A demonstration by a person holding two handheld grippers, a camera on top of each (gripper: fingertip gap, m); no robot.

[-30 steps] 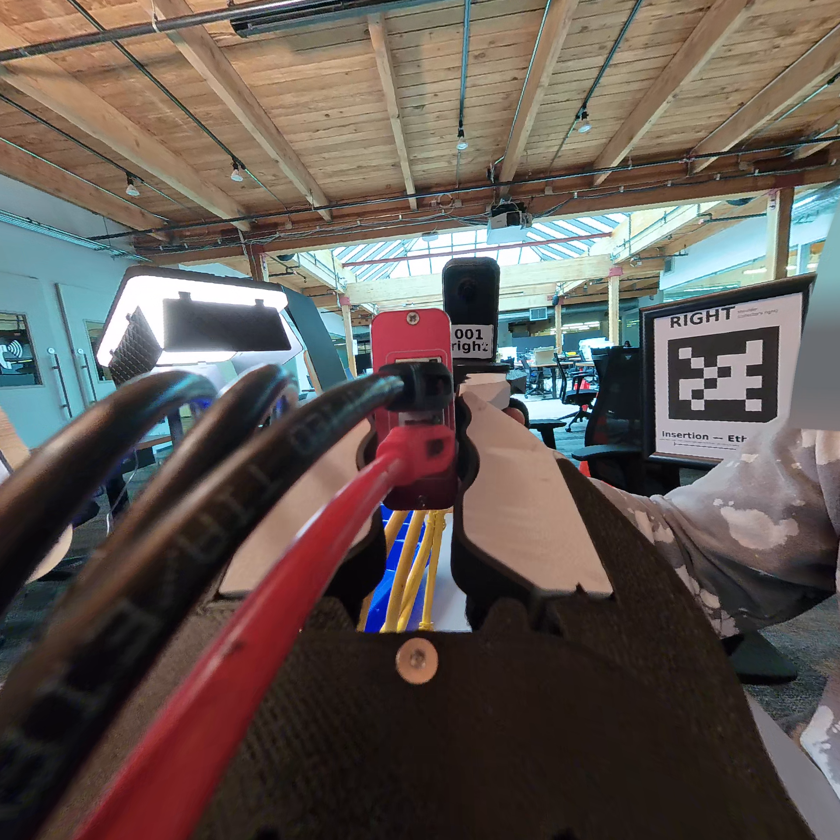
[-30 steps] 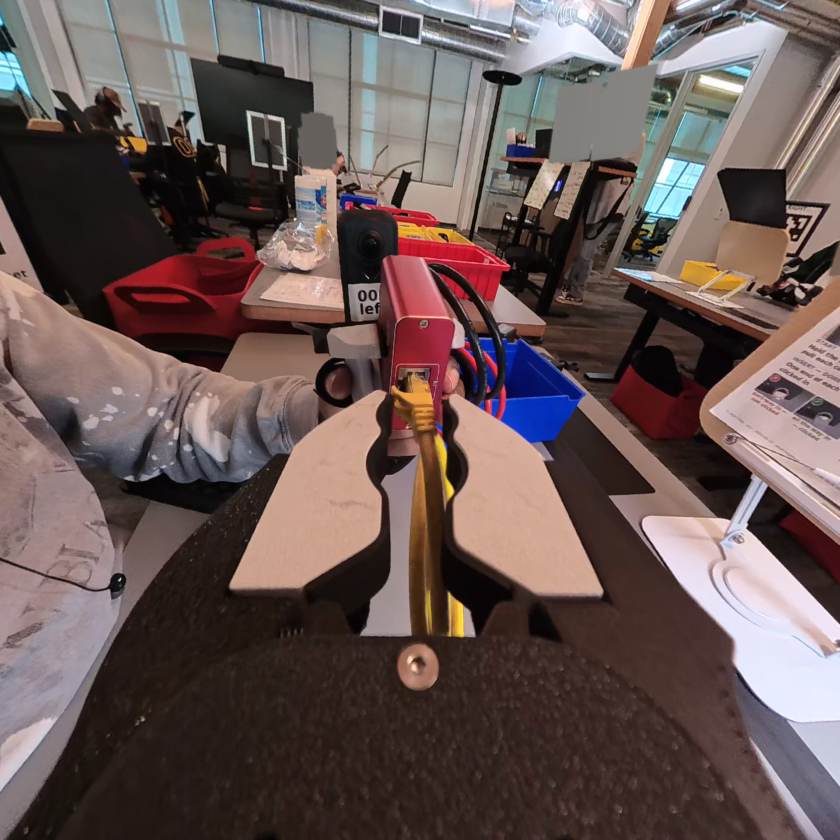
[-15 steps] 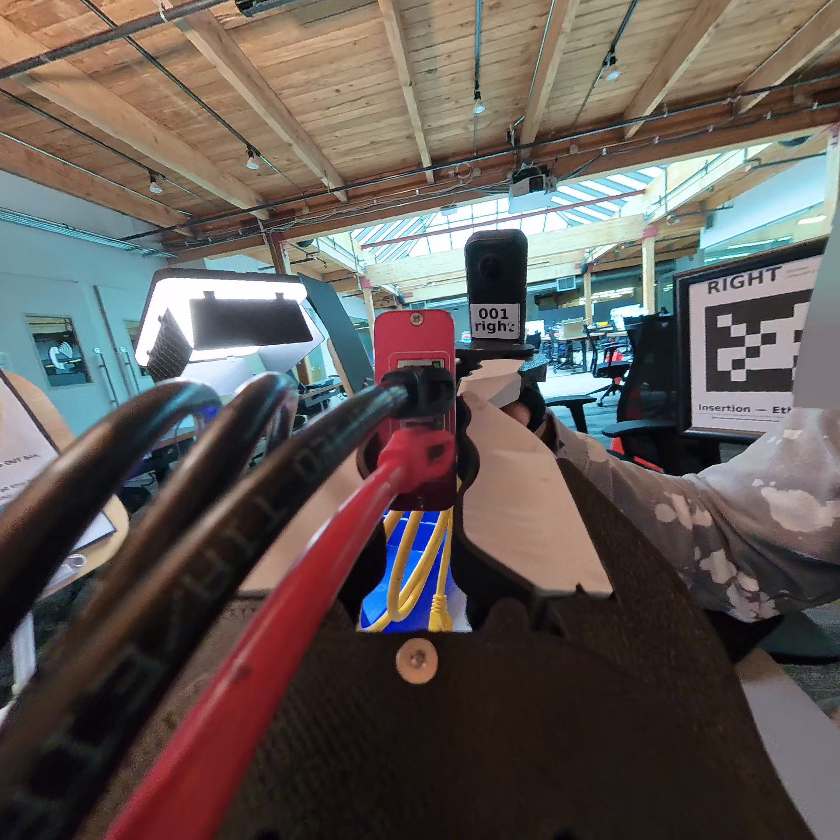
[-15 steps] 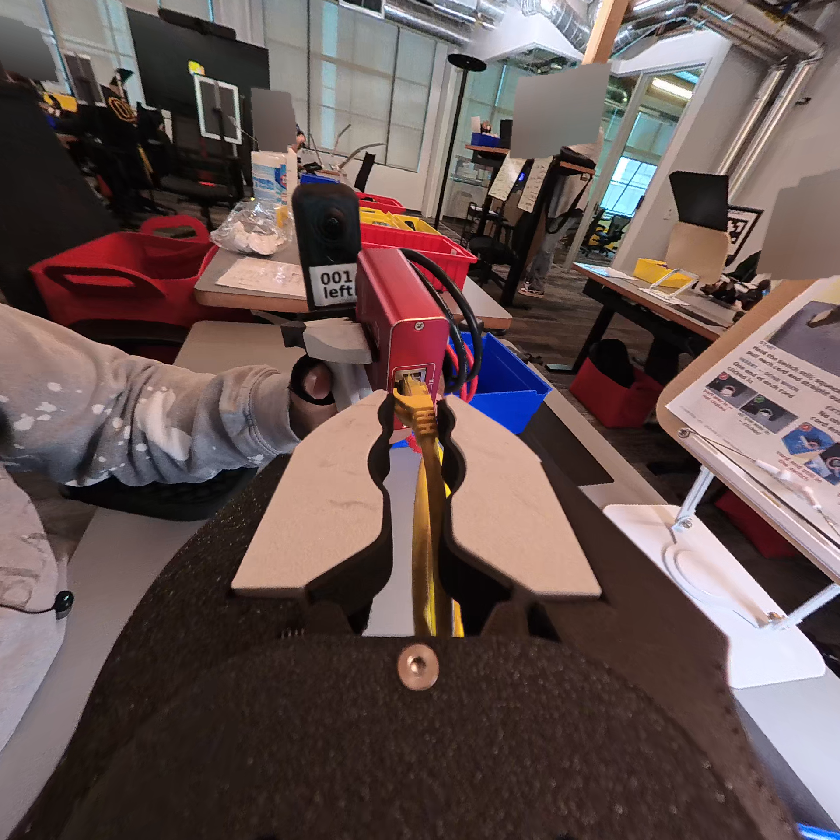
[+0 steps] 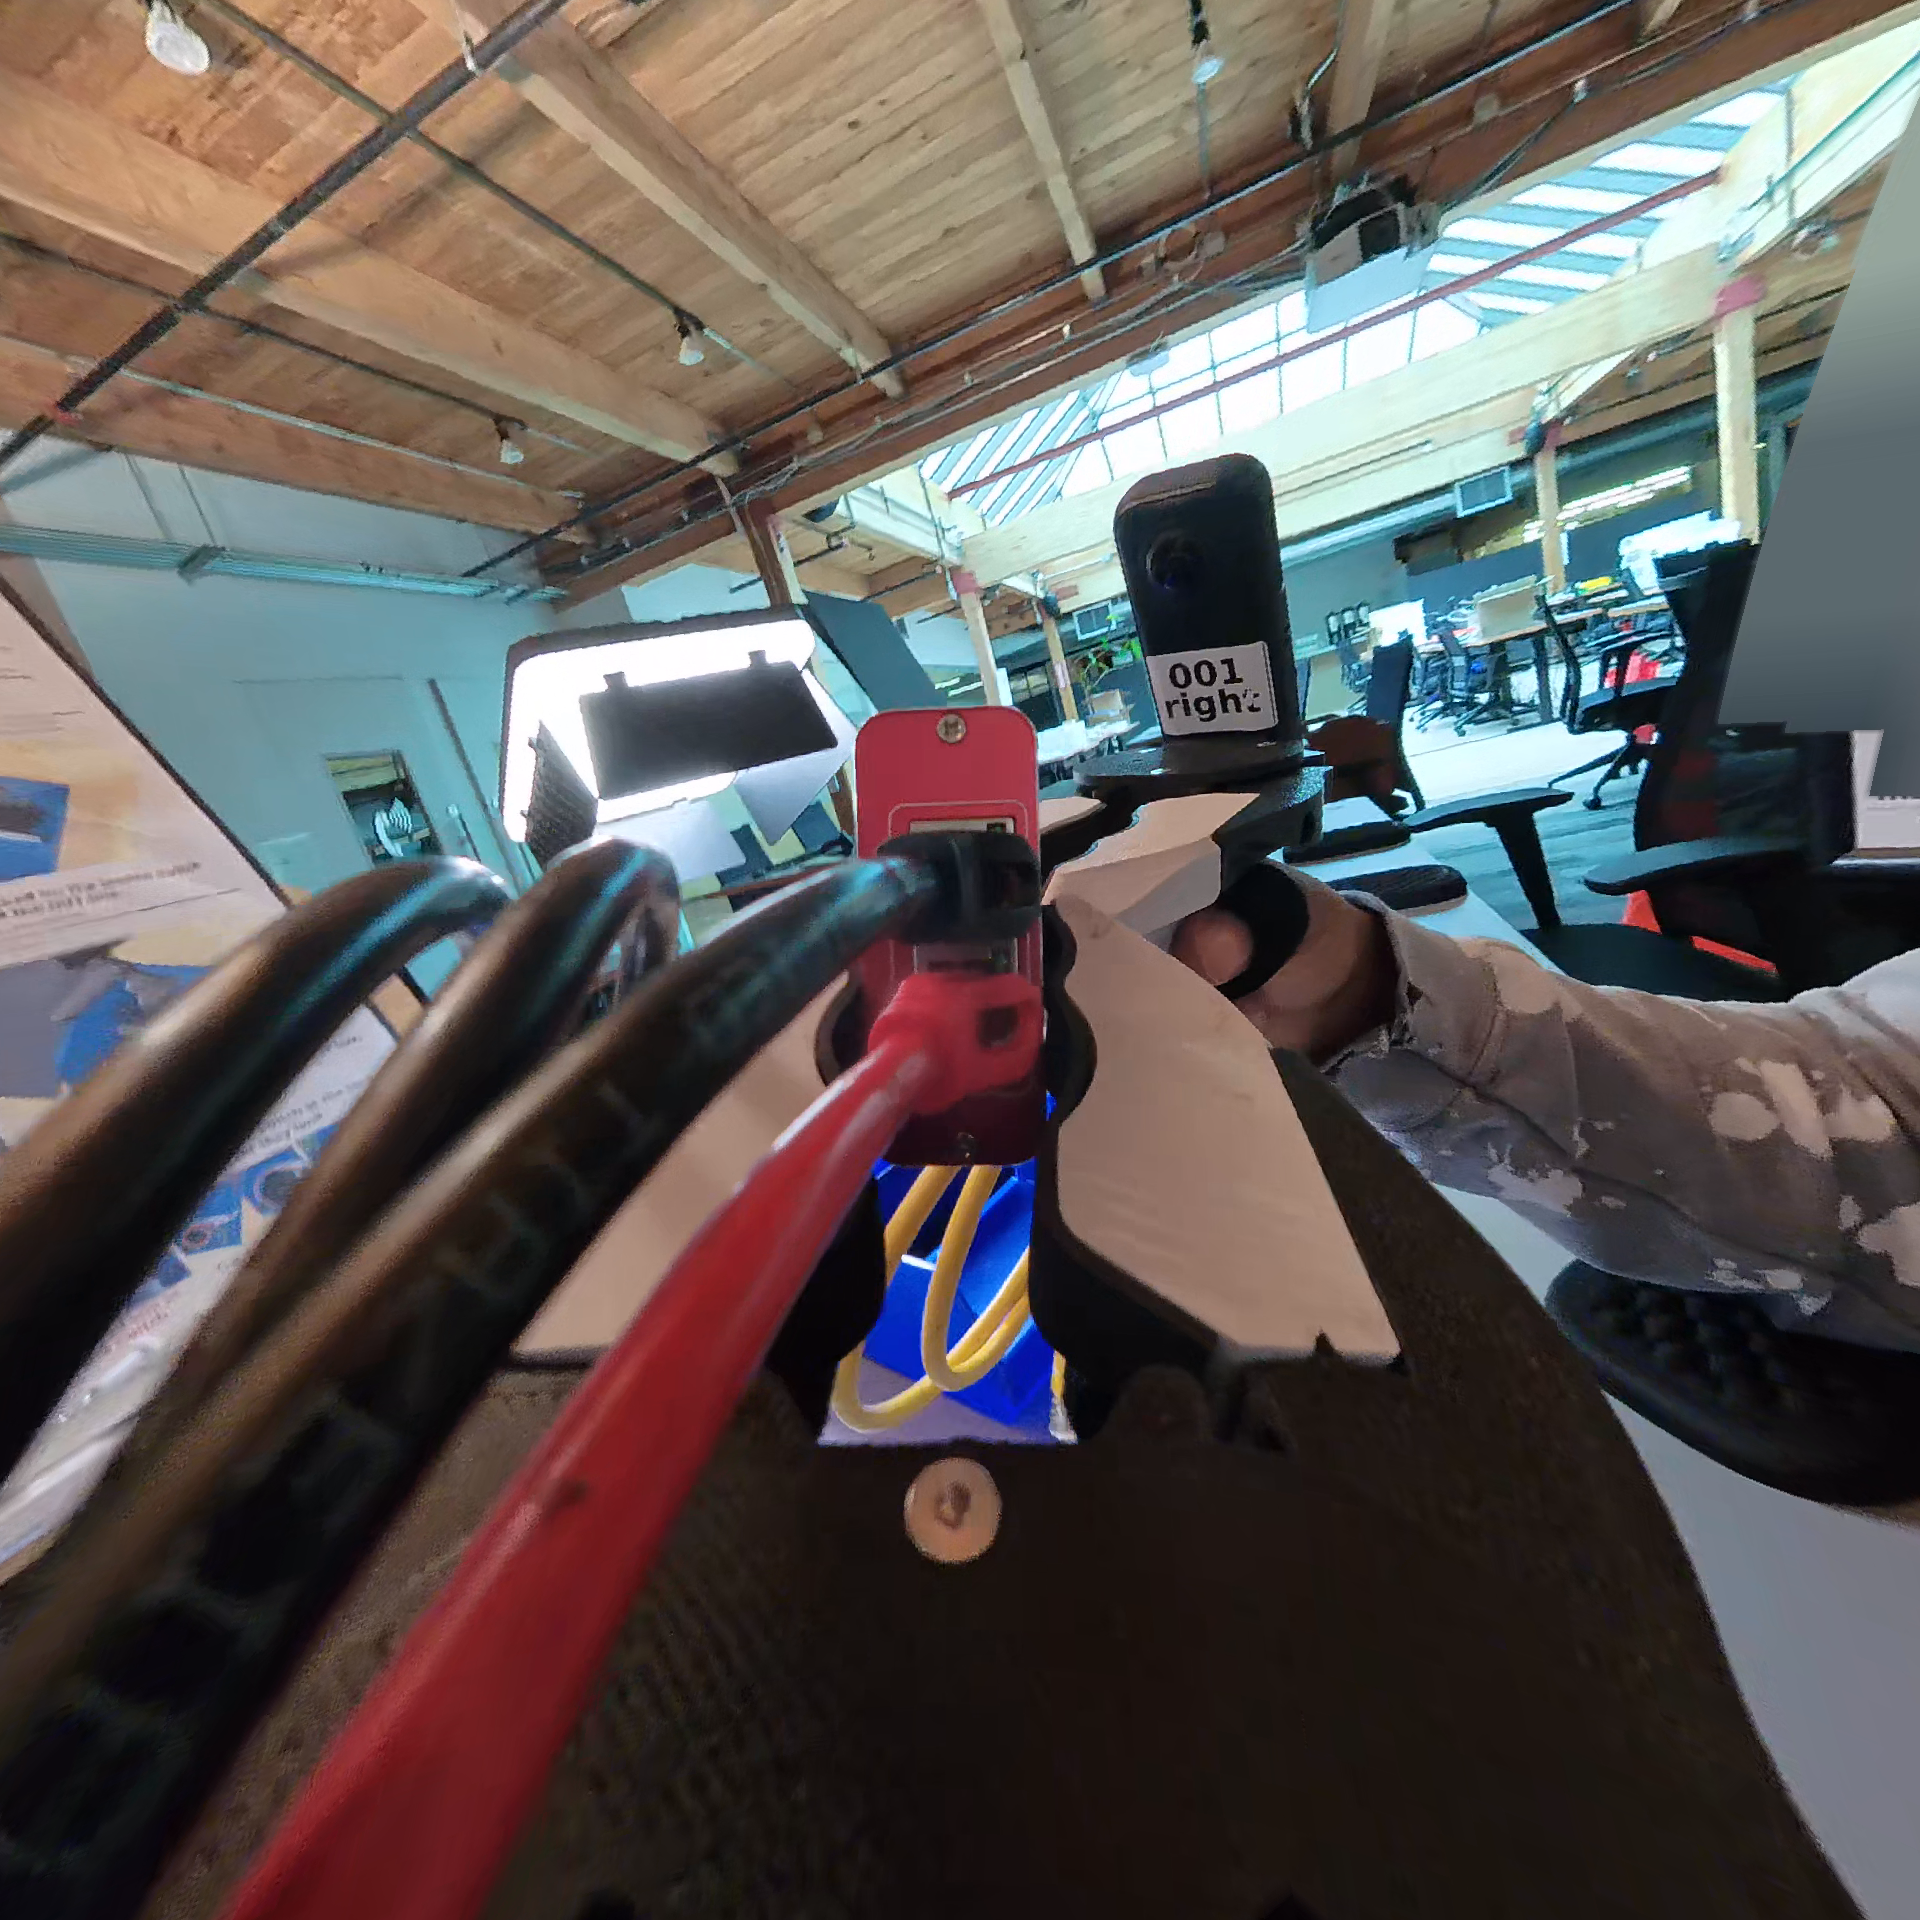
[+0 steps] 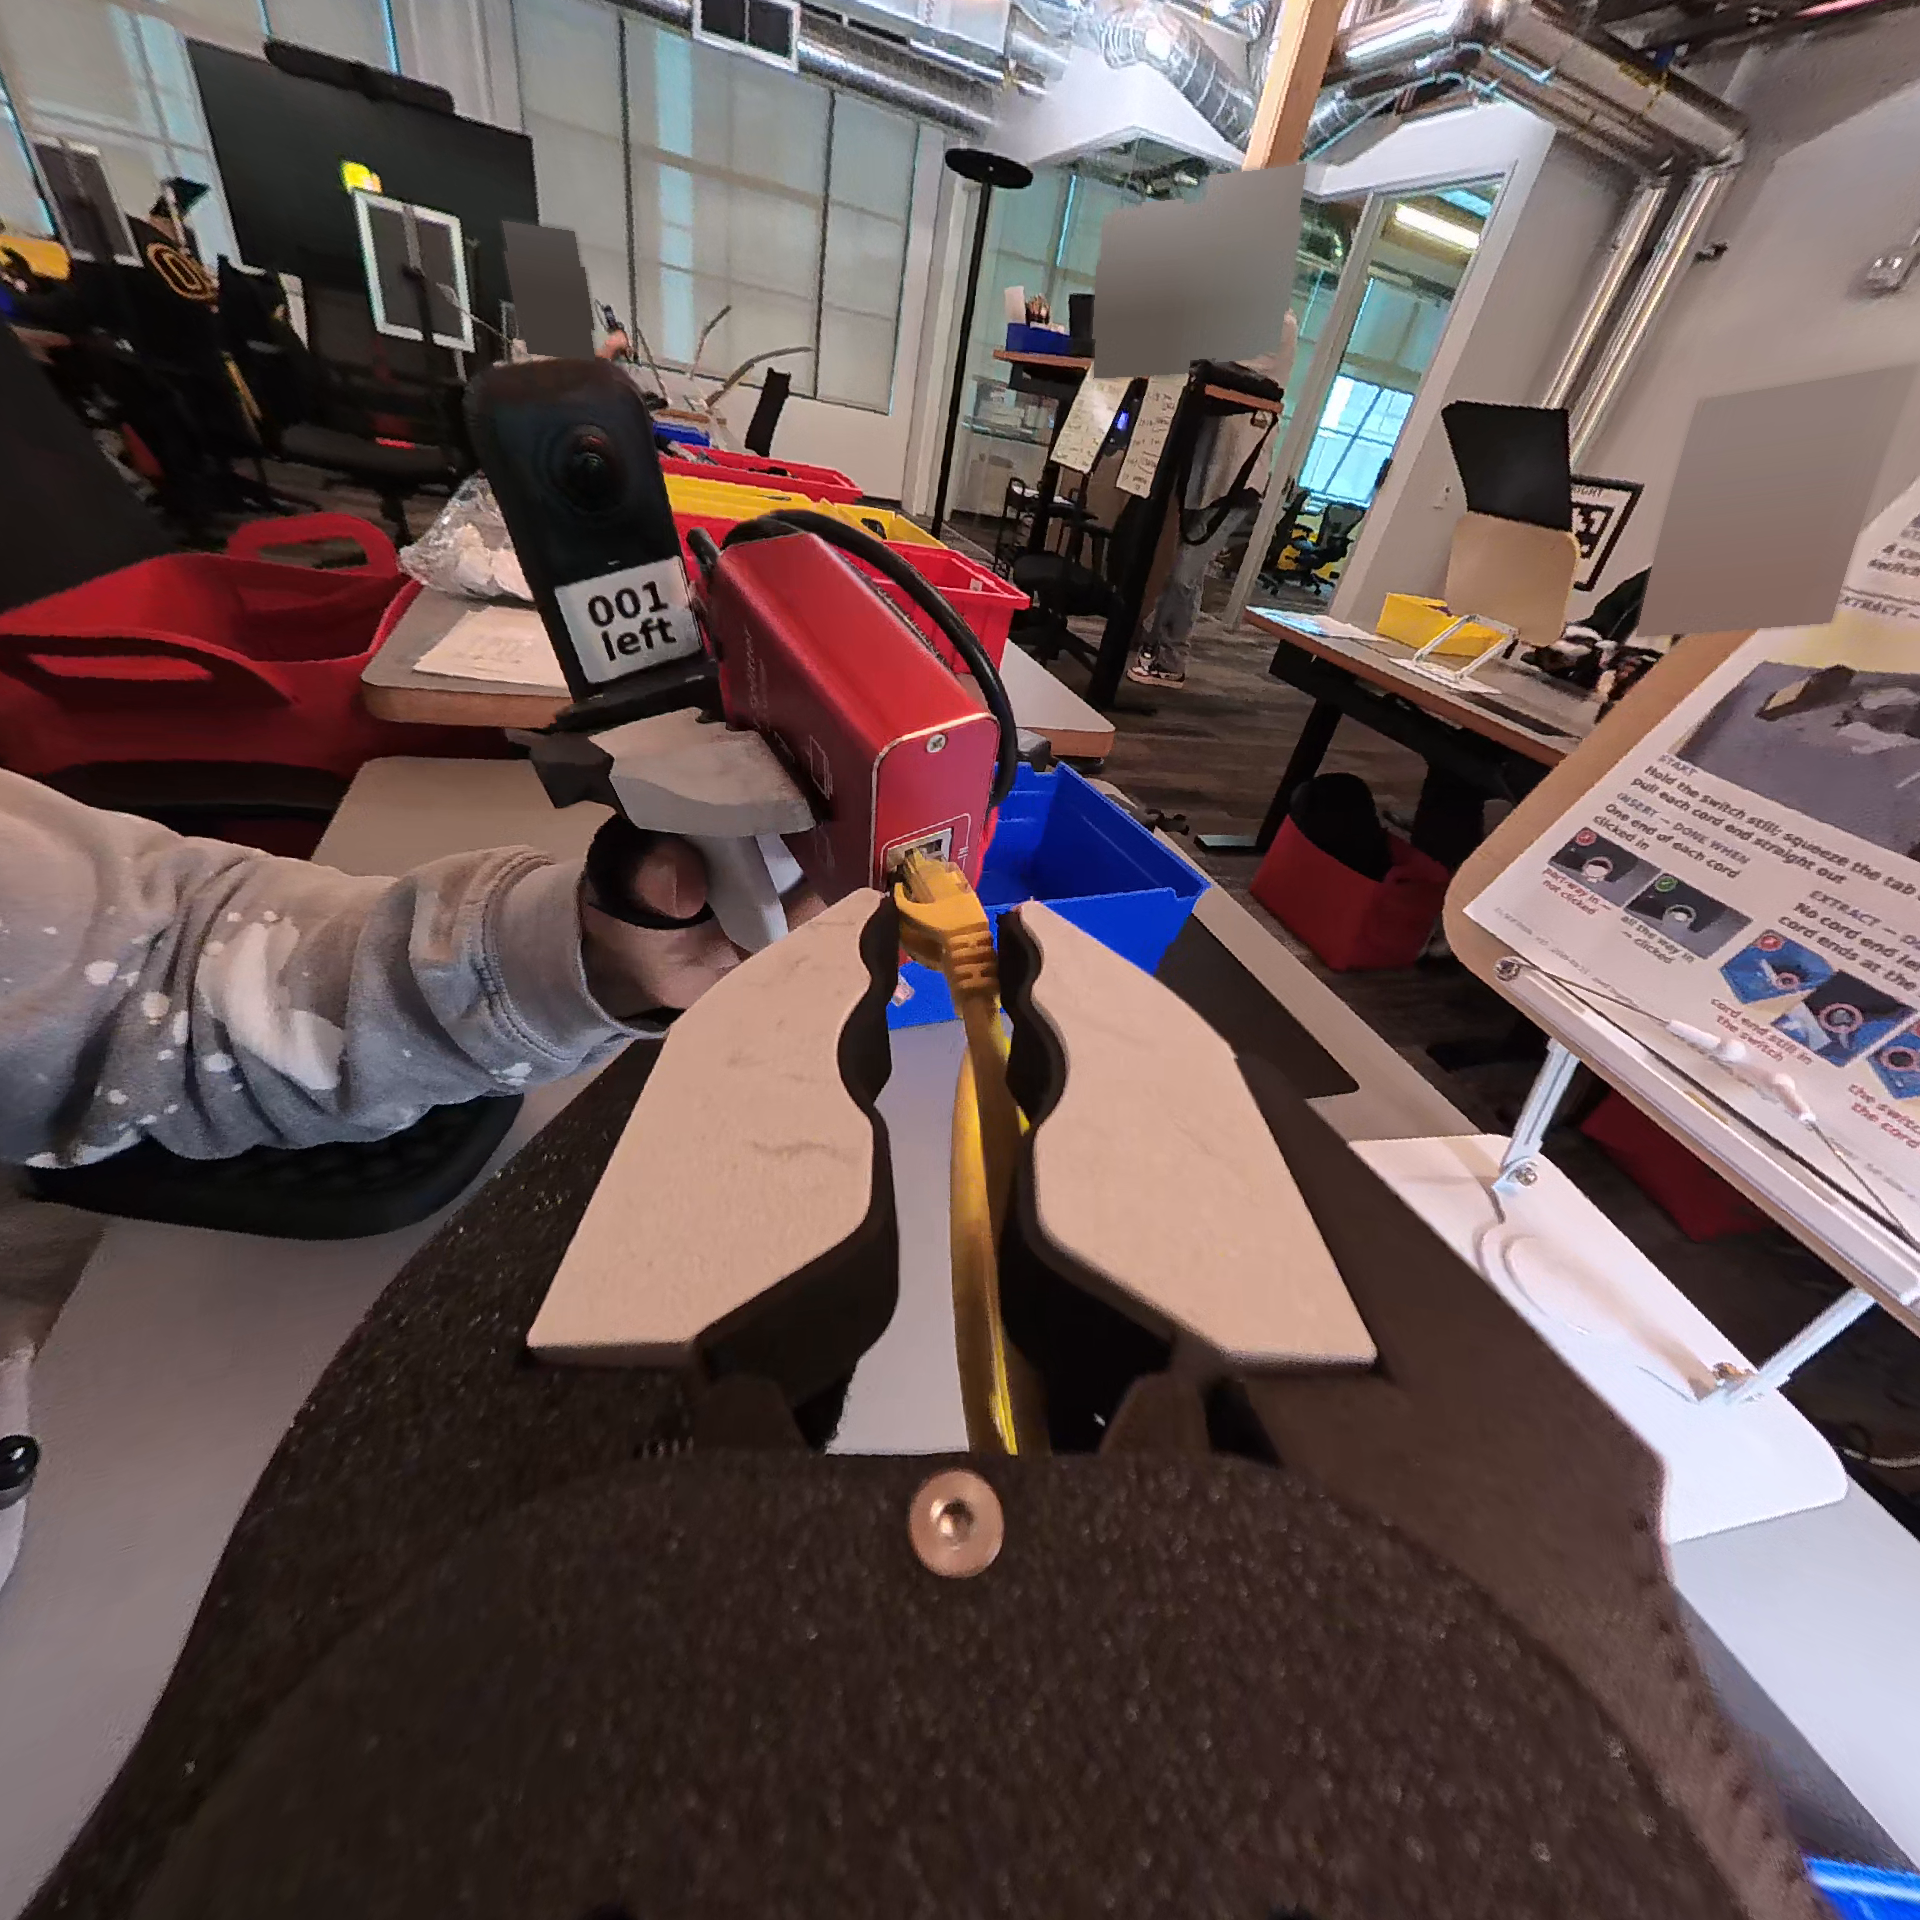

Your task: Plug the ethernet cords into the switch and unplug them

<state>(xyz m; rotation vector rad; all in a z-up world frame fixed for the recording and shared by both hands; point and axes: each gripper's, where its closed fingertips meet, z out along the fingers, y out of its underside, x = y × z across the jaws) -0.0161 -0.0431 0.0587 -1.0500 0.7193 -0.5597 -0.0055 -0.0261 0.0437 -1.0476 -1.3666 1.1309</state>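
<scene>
My left gripper (image 5: pixel 945 997) is shut on a red switch (image 5: pixel 948 790) and holds it upright in the air. A black cord (image 5: pixel 956 883) is plugged into its upper port and a red cord (image 5: pixel 961 1029) into the port below. In the right wrist view the switch (image 6: pixel 831 675) shows its other end. My right gripper (image 6: pixel 948 925) is shut on the boot of a yellow cord (image 6: pixel 951 935), whose plug tip sits at that end's port. The yellow cord (image 5: pixel 956 1299) hangs in loops under the switch.
A blue bin (image 6: pixel 1081 862) stands on the grey table (image 6: pixel 156 1403) behind the switch. An instruction board (image 6: pixel 1714 914) on a white stand (image 6: pixel 1621 1340) is at the right. Red bins (image 6: pixel 935 582) and a red tote (image 6: pixel 156 644) stand behind; office chairs (image 5: pixel 1714 862) stand at the right.
The switch has turned and tilted, so the right wrist view now shows its long side. The right gripper has kept the yellow plug at the port. The left view has swung up and left.
</scene>
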